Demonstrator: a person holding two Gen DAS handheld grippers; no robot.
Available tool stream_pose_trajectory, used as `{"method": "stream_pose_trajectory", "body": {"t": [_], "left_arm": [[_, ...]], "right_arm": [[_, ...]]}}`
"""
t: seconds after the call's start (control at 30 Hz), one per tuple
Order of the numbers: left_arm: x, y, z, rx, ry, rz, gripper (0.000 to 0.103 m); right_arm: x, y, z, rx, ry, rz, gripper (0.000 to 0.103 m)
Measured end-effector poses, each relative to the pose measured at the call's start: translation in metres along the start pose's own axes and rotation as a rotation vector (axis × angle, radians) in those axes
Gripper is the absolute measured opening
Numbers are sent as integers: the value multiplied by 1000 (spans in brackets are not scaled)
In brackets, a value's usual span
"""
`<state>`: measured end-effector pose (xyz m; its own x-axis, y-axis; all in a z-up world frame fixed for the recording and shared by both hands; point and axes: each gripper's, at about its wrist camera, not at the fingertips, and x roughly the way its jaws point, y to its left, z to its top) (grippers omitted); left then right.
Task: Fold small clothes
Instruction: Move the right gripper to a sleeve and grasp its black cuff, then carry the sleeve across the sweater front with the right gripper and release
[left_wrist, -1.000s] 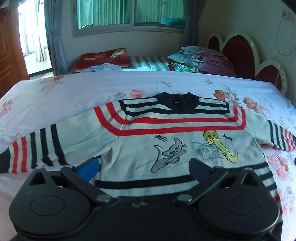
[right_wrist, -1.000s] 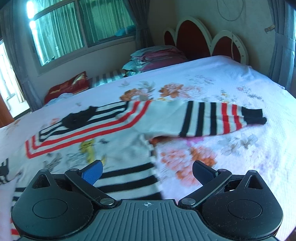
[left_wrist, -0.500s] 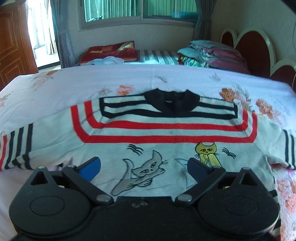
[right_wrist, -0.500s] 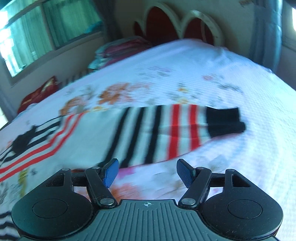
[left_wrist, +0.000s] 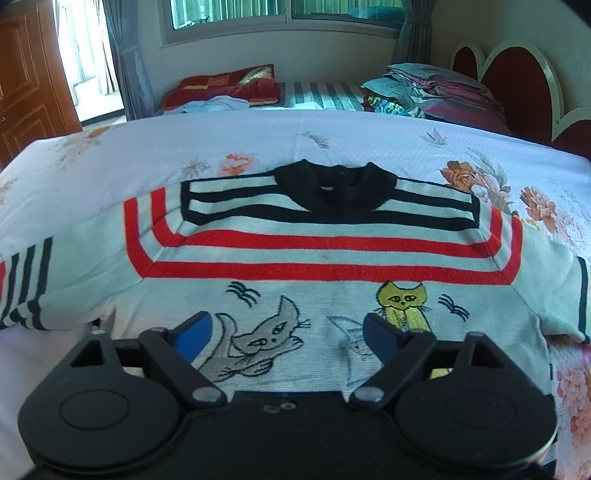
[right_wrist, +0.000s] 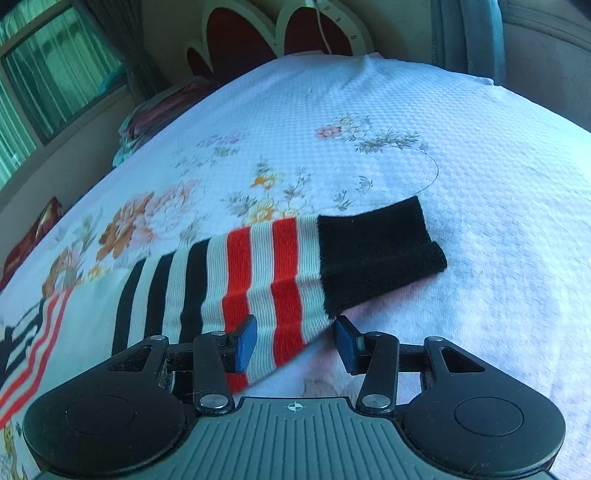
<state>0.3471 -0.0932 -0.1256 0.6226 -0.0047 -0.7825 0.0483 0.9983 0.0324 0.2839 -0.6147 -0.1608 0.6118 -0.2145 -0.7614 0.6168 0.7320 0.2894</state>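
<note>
- Sweater: a small striped knit with cat pictures, spread flat and face up on the bed, black collar at the far side, both sleeves stretched out to the sides.
- Left gripper hangs over the lower chest of the sweater. Its jaws are wide but closing, and nothing is pinched between them; the cloth lies under them, not in them.
- Right gripper is at the right sleeve, near the black cuff. Its jaws are about half open and closing, with the sleeve's near edge, at the red stripes, between the pads; they do not seem to press it yet.
- Handling, as a judgement: the knit is soft, light and limp, so it will sag and drag from any single hold. It is thick enough to pinch easily and hardly slippery.
- Where to hold: the sleeve close to the cuff, where the ribbing is firmer, and the body at a side seam or hem edge.
</note>
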Motion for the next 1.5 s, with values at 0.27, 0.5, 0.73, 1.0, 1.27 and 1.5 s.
{"method": "stream_pose_trajectory", "body": {"t": [0.27,0.5,0.73,1.0,1.27,1.5], "left_arm": [[4,-1,3,-12,2,-24,74],[3,10,10,-39,-15,-37,71],[1,49,17,-105,-39,-23,83],[14,89,19,-144,-9,-80,86],[49,67,18,-159,126,-342,88],[82,17,12,-131,170,-464,62]], "right_arm": [[-1,4,7,-6,-85,15,9],[-36,94,8,-199,-186,178,8],[-47,238,-47,-398,-116,446,8],[-24,349,-152,-573,126,600,8],[-43,322,-168,-612,98,513,9],[-54,245,-153,-545,52,294,19]]}}
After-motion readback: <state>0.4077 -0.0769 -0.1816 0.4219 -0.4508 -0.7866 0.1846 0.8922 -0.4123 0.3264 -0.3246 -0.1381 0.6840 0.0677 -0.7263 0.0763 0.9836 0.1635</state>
